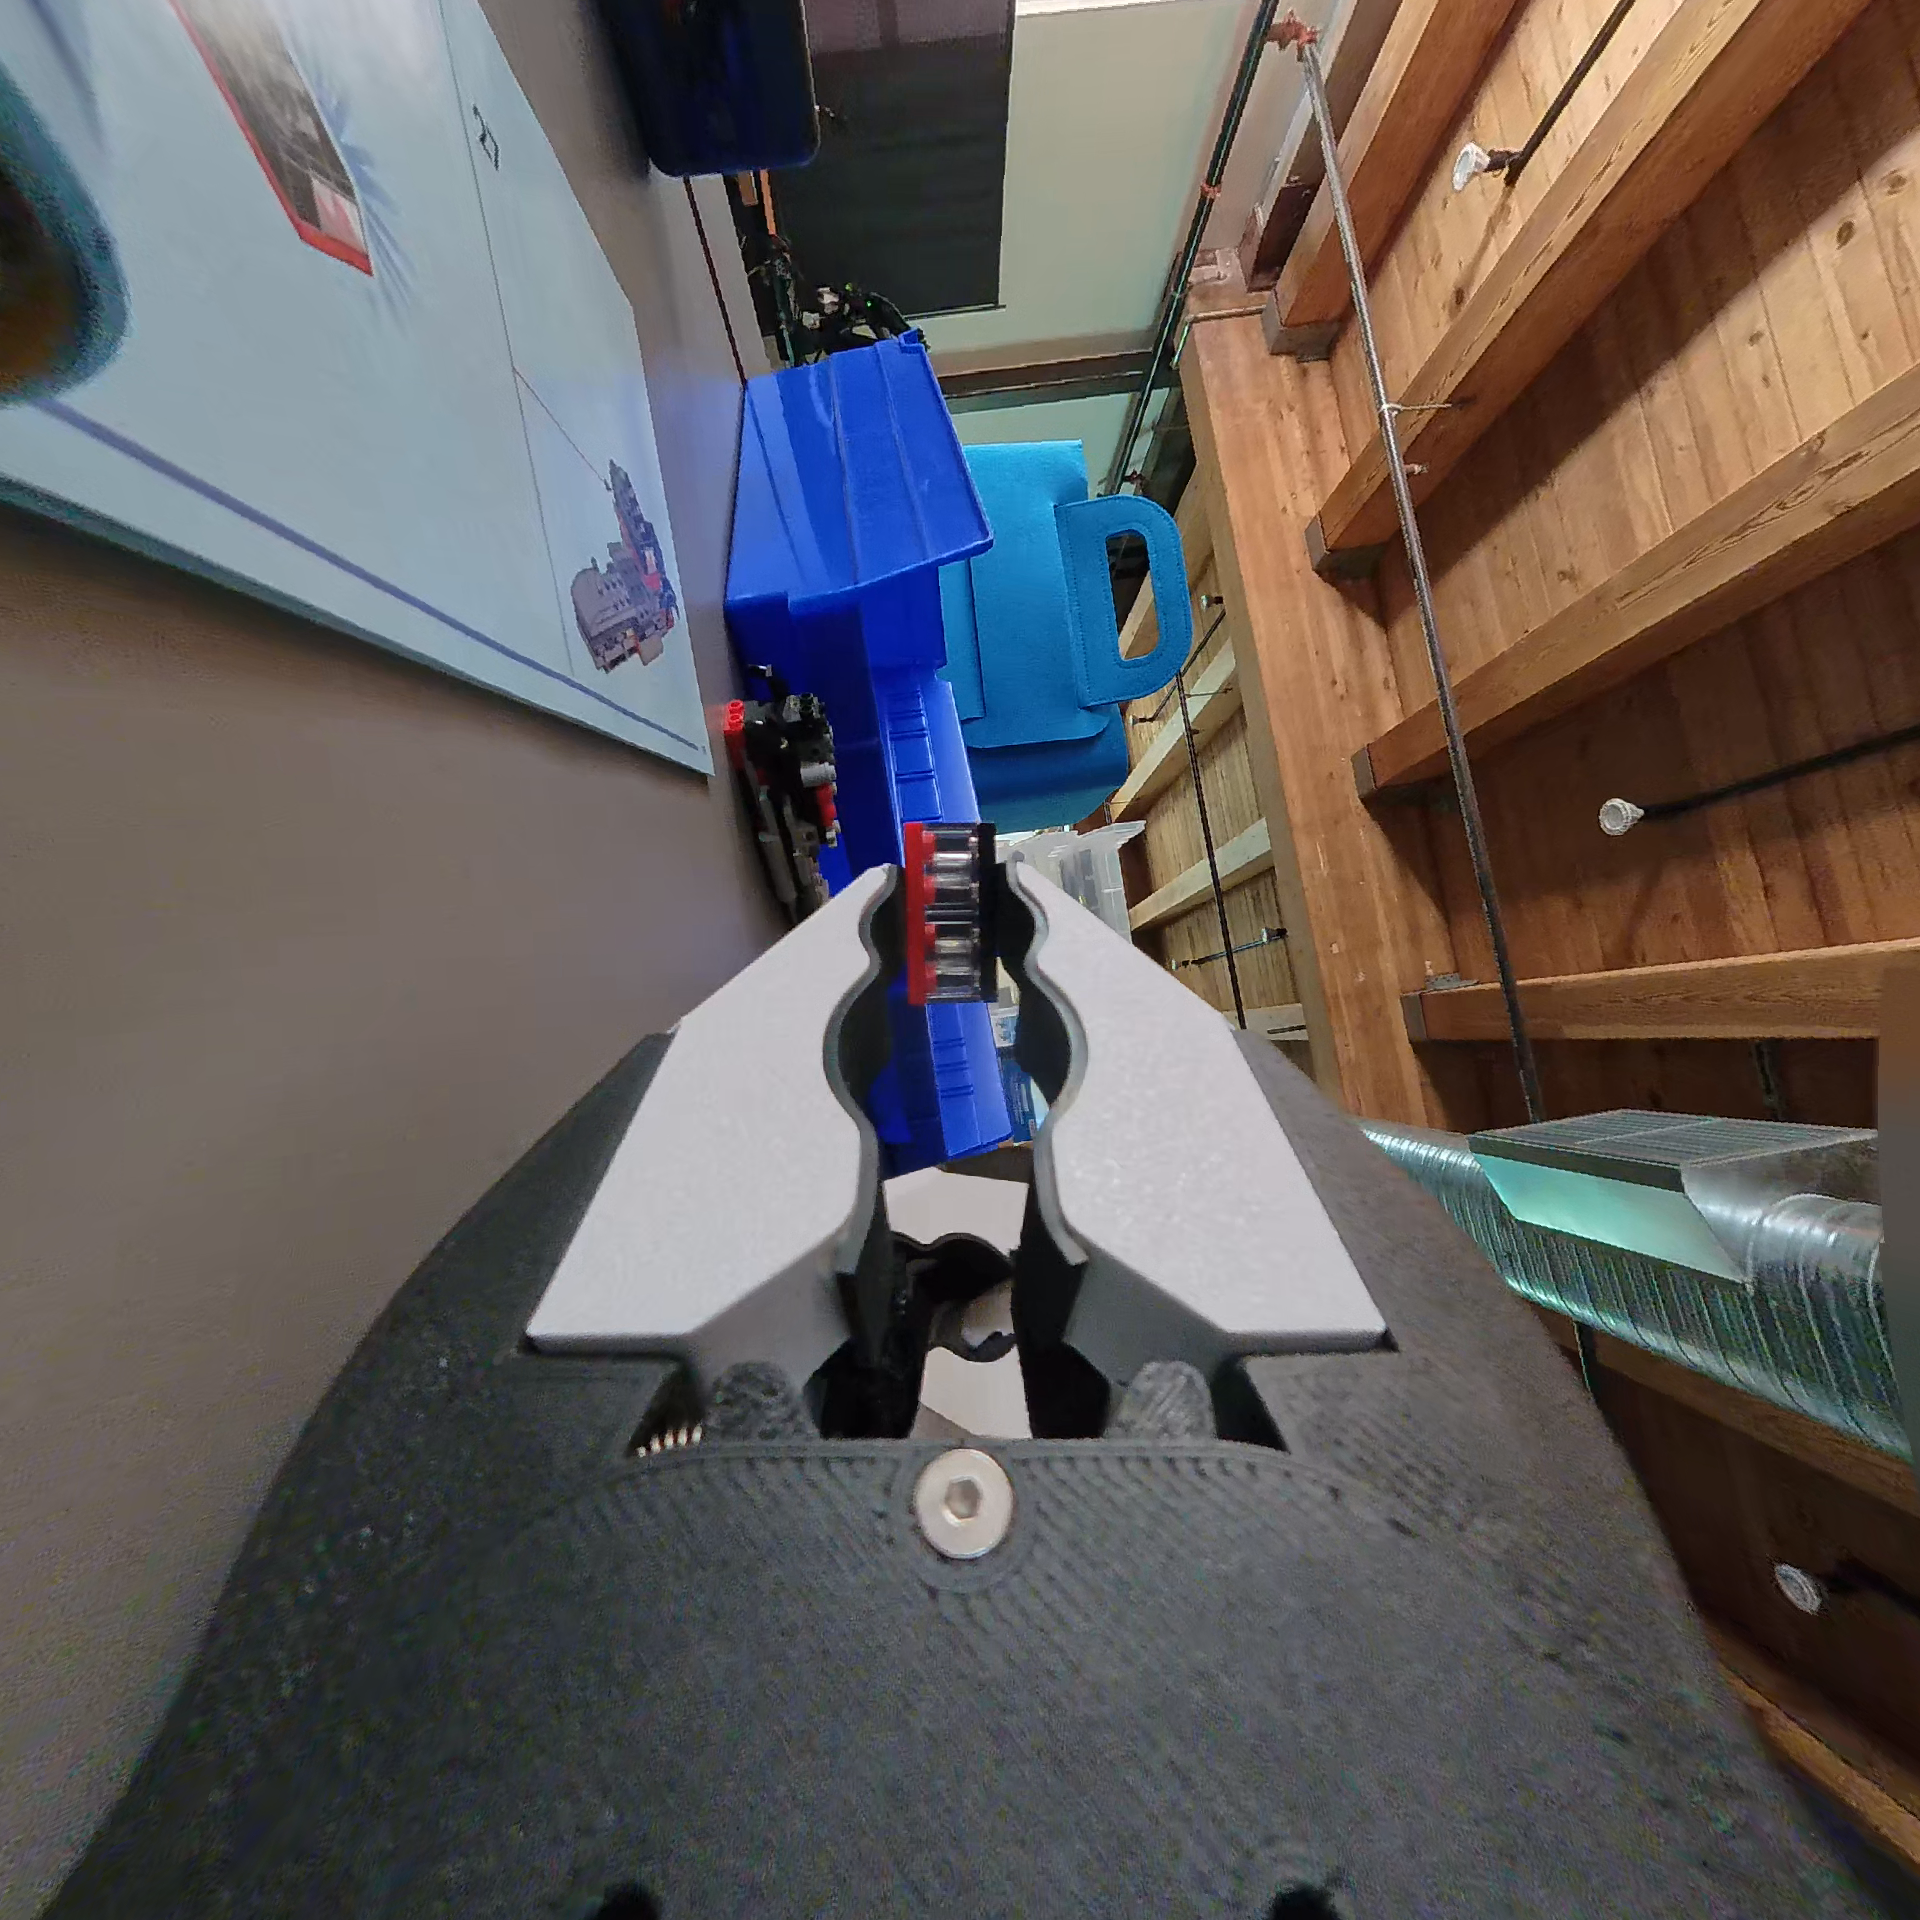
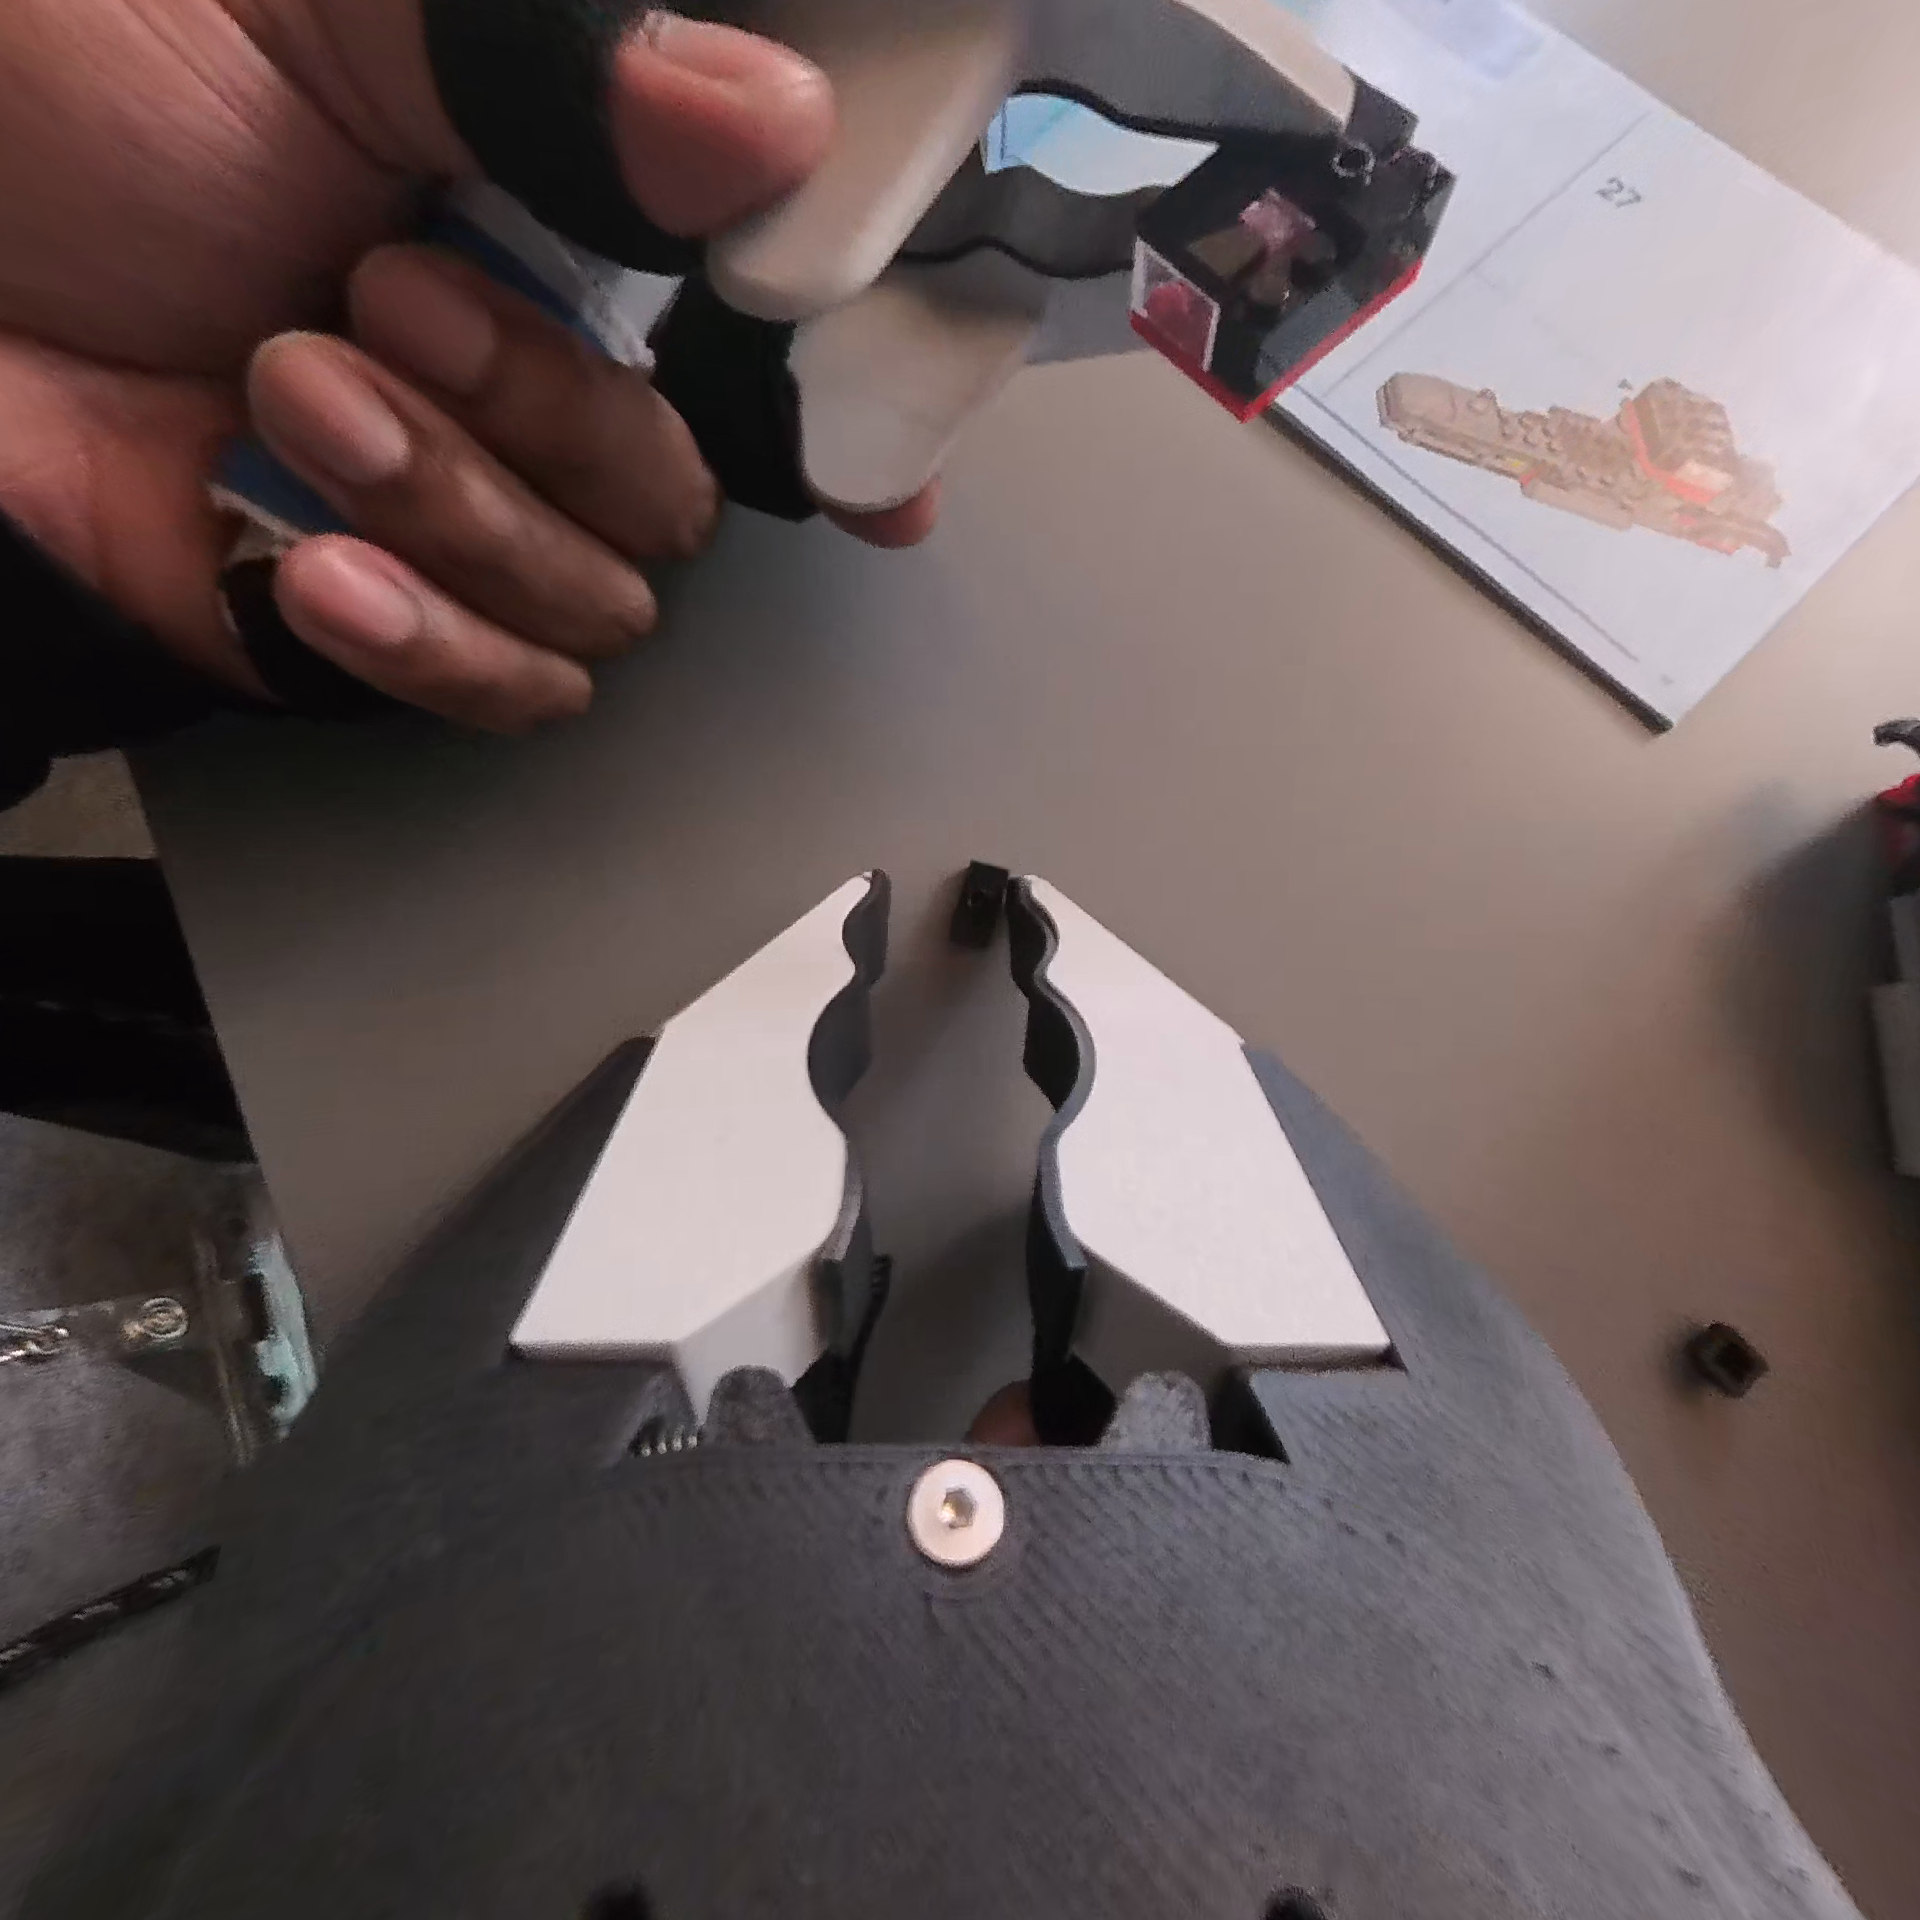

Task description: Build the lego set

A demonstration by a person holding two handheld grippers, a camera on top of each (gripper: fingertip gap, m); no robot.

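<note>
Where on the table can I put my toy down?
The bare grey table between the hand and the instruction booklet is free. Nearer, the right tongs surround a small black piece, and another black piece lies right.

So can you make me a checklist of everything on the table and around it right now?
Surface: grey table, mostly bare.
Job's things: red and black assembly in the left gripper; small black piece by the right fingertips; another black piece lying apart; part-built model by the blue bin; open manual.
Clutter: blue felt bag behind the bin.
Grippers: left shut on the assembly, held by a hand; right gripper open around the small piece, touching one finger at most.
Cables: nothing seen on the table.
Surroundings: wooden ceiling beams, metal duct.
</note>
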